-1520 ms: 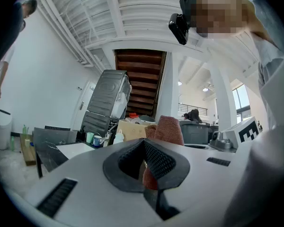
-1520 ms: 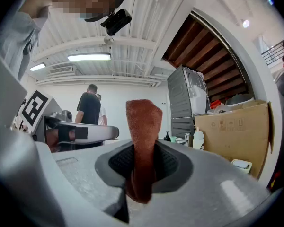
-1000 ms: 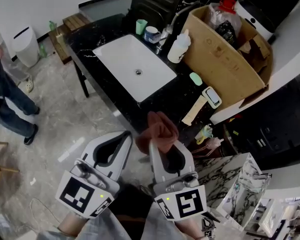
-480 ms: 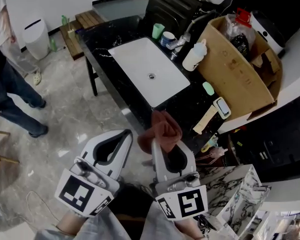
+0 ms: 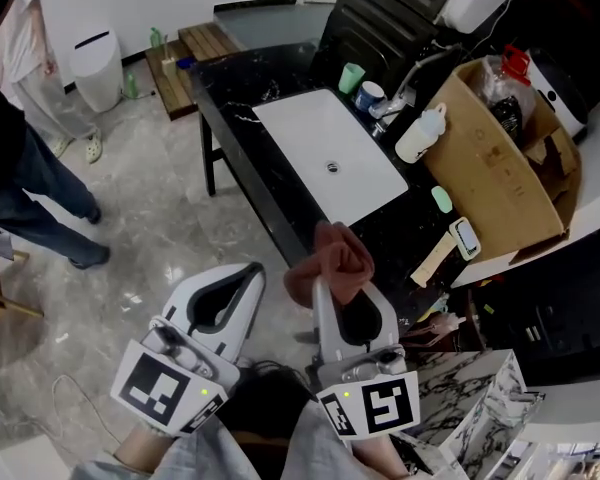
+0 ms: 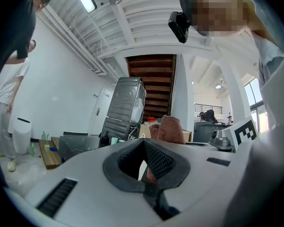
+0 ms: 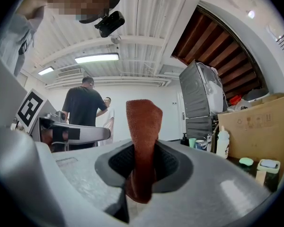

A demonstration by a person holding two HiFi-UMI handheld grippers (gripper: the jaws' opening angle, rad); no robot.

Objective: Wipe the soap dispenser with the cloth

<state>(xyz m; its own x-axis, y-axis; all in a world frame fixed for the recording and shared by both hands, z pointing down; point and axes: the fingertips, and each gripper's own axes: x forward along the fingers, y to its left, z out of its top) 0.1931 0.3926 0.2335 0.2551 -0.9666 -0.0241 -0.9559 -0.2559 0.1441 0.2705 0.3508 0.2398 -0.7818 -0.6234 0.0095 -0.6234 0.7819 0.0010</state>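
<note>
The soap dispenser [image 5: 420,135], a white bottle, stands on the black counter [image 5: 385,226] beside the tap, right of the white sink [image 5: 330,155]. It also shows small in the right gripper view as the soap dispenser [image 7: 222,142]. My right gripper [image 5: 322,286] is shut on a rust-brown cloth [image 5: 332,259] that sticks up past its jaws, well short of the bottle. In its own view the right gripper [image 7: 141,148] pinches the cloth [image 7: 143,124] upright. My left gripper [image 5: 252,270] is shut and holds nothing; the left gripper [image 6: 143,142] points toward the cloth [image 6: 171,129].
An open cardboard box [image 5: 500,168] with bottles fills the counter's right end. A green cup [image 5: 351,76], a green soap bar [image 5: 441,199] and a small device [image 5: 466,238] lie on the counter. A person [image 5: 20,158] stands at the far left near a white bin [image 5: 95,68].
The counter, sink and box have slid to the right and down in the head view. Both grippers keep their pose, and the right one still holds the cloth.
</note>
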